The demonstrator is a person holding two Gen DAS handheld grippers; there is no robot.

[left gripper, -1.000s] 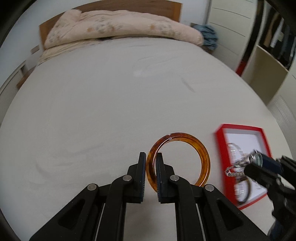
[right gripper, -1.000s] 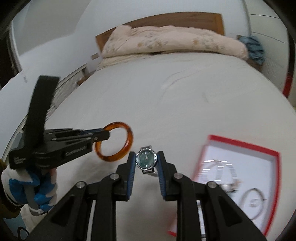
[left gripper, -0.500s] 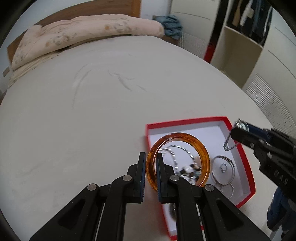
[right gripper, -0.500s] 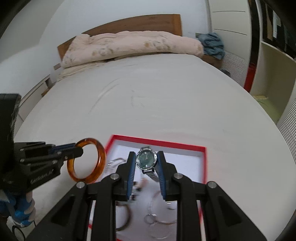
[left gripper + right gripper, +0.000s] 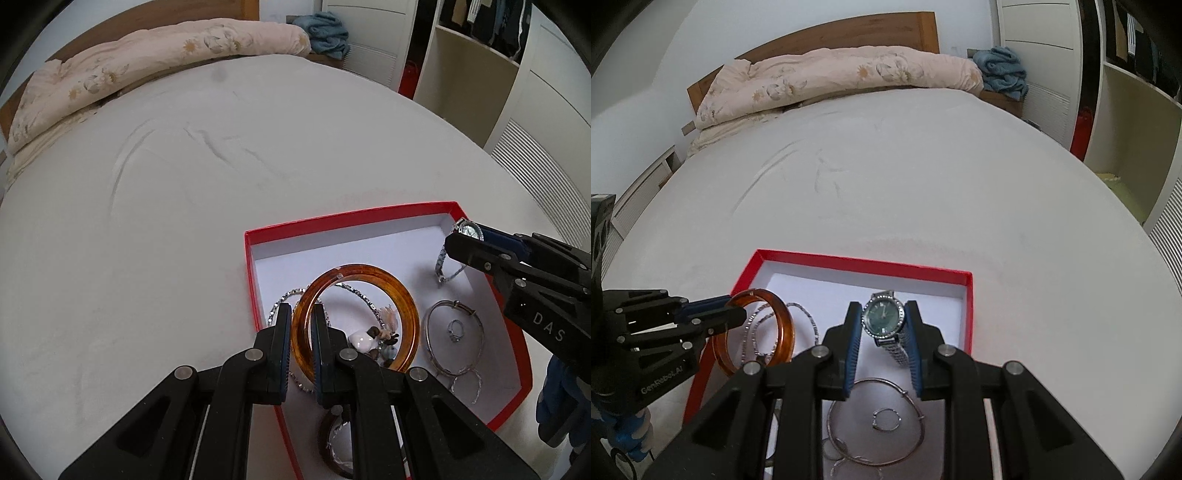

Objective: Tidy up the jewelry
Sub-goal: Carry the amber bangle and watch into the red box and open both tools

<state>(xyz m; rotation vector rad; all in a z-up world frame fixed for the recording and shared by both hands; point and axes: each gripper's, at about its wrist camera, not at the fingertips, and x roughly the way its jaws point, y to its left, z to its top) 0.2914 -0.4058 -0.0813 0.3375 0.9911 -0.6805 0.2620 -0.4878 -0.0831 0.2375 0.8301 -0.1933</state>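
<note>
A red box (image 5: 251, 266) with a white inside lies on the bed; it also shows in the right wrist view (image 5: 857, 262). My left gripper (image 5: 300, 325) is shut on an amber bangle (image 5: 391, 284), held over the box's left part; the bangle also shows in the right wrist view (image 5: 783, 325). My right gripper (image 5: 882, 325) is shut on a green-faced watch (image 5: 882, 318) with a metal band, held over the box's far right; the watch also shows in the left wrist view (image 5: 468, 230). In the box lie a silver bangle (image 5: 432, 317), a ring (image 5: 455, 329), chains and a beaded piece.
The white bed sheet (image 5: 184, 184) spreads all around the box. A folded pink quilt (image 5: 831, 77) and a blue cloth (image 5: 1001, 70) lie at the headboard. Open wardrobe shelves (image 5: 465, 66) stand to the right of the bed.
Both grippers have moved over the red box with their pieces still held. The bangle went from above bare sheet to above the box; the watch now hangs lower inside it.
</note>
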